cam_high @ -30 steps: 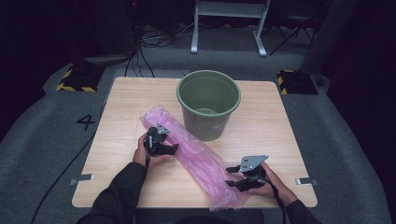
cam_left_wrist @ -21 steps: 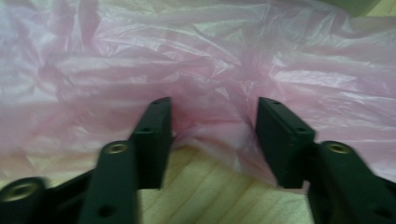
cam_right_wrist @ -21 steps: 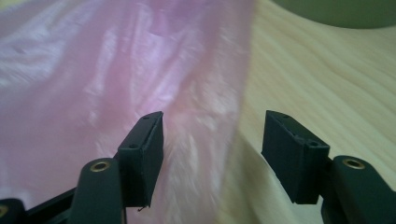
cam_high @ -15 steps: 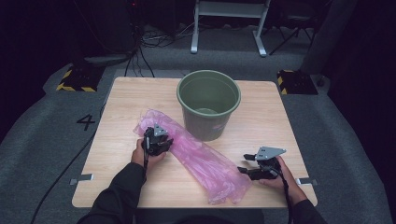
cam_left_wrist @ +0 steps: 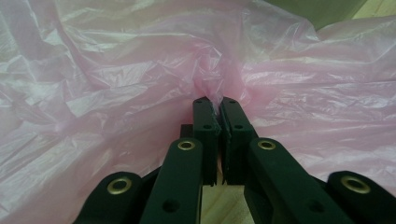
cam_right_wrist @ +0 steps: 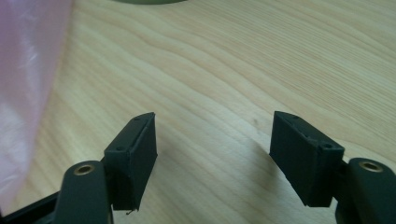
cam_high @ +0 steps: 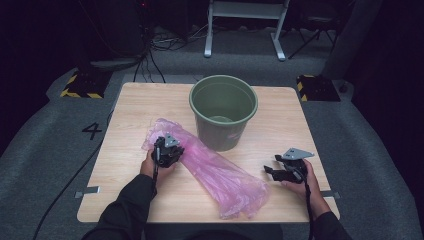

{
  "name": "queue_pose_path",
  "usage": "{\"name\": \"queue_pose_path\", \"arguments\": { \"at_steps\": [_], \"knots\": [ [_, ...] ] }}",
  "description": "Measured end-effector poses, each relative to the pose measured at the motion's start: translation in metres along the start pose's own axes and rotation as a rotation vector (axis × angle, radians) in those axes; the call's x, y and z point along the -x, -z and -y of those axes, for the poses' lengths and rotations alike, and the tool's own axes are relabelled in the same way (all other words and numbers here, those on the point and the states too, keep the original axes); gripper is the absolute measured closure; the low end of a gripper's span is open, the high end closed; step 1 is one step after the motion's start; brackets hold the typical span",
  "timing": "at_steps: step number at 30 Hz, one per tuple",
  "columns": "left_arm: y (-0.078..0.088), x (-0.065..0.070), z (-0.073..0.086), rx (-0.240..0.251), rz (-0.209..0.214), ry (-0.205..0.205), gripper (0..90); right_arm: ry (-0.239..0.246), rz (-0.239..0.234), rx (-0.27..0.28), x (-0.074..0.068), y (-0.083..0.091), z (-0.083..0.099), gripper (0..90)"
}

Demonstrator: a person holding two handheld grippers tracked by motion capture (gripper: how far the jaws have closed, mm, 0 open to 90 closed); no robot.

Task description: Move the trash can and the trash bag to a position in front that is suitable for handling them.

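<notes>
A long, crumpled pink plastic bag (cam_high: 220, 175) lies slantwise on the wooden table (cam_high: 135, 105), in front of a green bucket (cam_high: 223, 112). My left gripper (cam_high: 172, 150) rests on the bag's upper left end. Its jaws have just been closing, and in the left gripper view the left gripper (cam_left_wrist: 218, 101) stands shut on a pinched fold of the pink film (cam_left_wrist: 116, 84). My right gripper (cam_high: 271, 170) is to the right of the bag's lower end, apart from it. Its jaws have just been opening. In the right gripper view the right gripper (cam_right_wrist: 212, 135) is open over bare wood, with nothing between the pads.
The bucket stands upright at the table's middle back, and its wall (cam_left_wrist: 322, 7) shows just past the bag. The pink bag's edge (cam_right_wrist: 28, 70) lies left of the right jaws. Grey floor, cables and a metal stand (cam_high: 245, 30) surround the table.
The left jaws have closed on a fold of the bag. The right gripper has moved right, away from the bag's lower end, and its jaws have spread wider.
</notes>
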State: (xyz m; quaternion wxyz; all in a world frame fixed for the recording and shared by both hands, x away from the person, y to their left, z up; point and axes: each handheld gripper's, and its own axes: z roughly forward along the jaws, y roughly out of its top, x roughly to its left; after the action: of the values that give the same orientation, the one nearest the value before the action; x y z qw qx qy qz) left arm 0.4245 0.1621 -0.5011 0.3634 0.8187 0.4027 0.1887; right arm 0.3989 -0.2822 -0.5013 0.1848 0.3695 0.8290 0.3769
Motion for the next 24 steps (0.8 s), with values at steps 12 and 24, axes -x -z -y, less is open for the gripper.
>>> {"name": "queue_pose_path", "arguments": {
  "at_steps": [12,24],
  "knots": [
    [0.0003,0.0014,0.0007,0.001,0.007,-0.007,87.6,-0.013,0.001,-0.007,0.0016,-0.0015,0.0,31.5],
    [0.0017,0.0033,0.0021,0.008,-0.001,-0.025,87.7,-0.025,-0.008,-0.014,0.0021,-0.0021,-0.0002,31.4]
  ]
}}
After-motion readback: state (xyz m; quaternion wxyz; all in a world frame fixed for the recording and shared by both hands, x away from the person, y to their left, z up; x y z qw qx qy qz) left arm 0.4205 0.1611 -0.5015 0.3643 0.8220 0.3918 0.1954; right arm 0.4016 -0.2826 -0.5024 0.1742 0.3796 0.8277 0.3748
